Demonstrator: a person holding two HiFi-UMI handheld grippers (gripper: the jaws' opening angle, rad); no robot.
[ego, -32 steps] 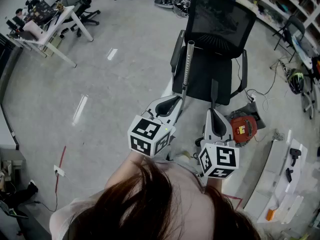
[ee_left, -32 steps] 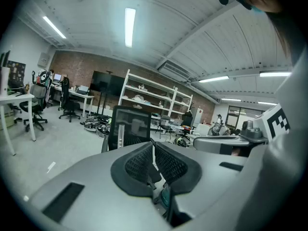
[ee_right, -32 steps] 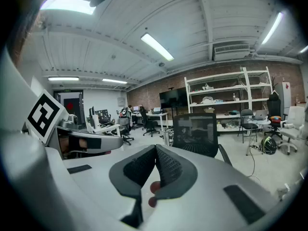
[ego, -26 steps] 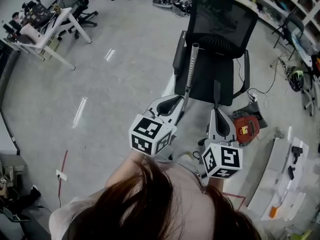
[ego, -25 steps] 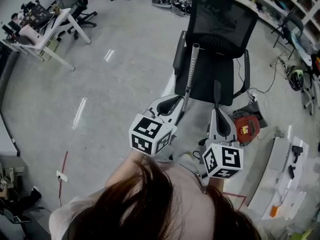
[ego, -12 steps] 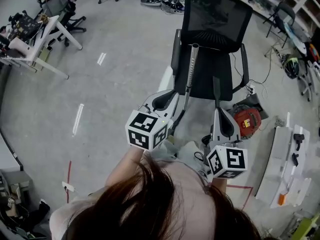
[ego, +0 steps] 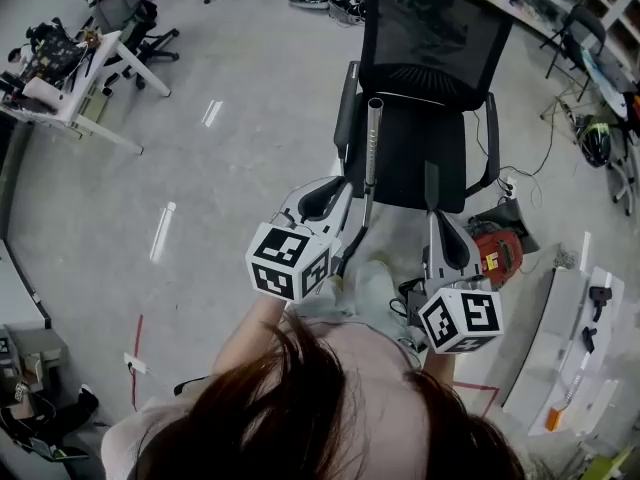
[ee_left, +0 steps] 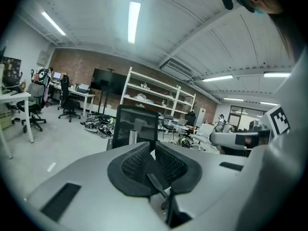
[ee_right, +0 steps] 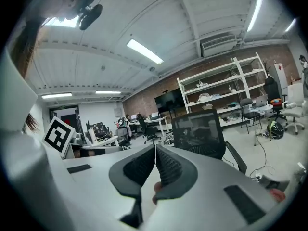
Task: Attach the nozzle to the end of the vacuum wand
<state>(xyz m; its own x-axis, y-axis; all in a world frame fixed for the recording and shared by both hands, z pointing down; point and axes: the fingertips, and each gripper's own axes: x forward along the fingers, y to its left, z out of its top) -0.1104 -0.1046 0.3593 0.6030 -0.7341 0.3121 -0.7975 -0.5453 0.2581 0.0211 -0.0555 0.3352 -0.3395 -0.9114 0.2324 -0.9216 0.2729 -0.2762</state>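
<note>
In the head view my left gripper (ego: 350,181) is shut on the vacuum wand (ego: 371,143), a silver tube with a dark lower part. The wand rises past the jaw tips toward the office chair (ego: 430,38), and its lower part runs under the gripper. The wand's open end (ee_left: 133,136) peeks out left of the left gripper (ee_left: 155,148) in its own view. My right gripper (ego: 432,218) is shut on a slim dark nozzle (ego: 430,183) that sticks out ahead. The nozzle is hidden behind the closed jaws of the right gripper (ee_right: 155,148) in its own view. Wand and nozzle are apart.
The black mesh chair (ee_right: 197,129) stands right in front. A red vacuum body (ego: 492,253) and cables (ego: 520,183) lie on the floor to the right. A white bench (ego: 565,338) with tools is at the far right and a desk (ego: 85,78) at the far left. Shelves line the back wall.
Both grippers have drifted a little toward the chair with their loads. The wand's top has shifted left and slightly down against the chair. Both jaws stayed shut.
</note>
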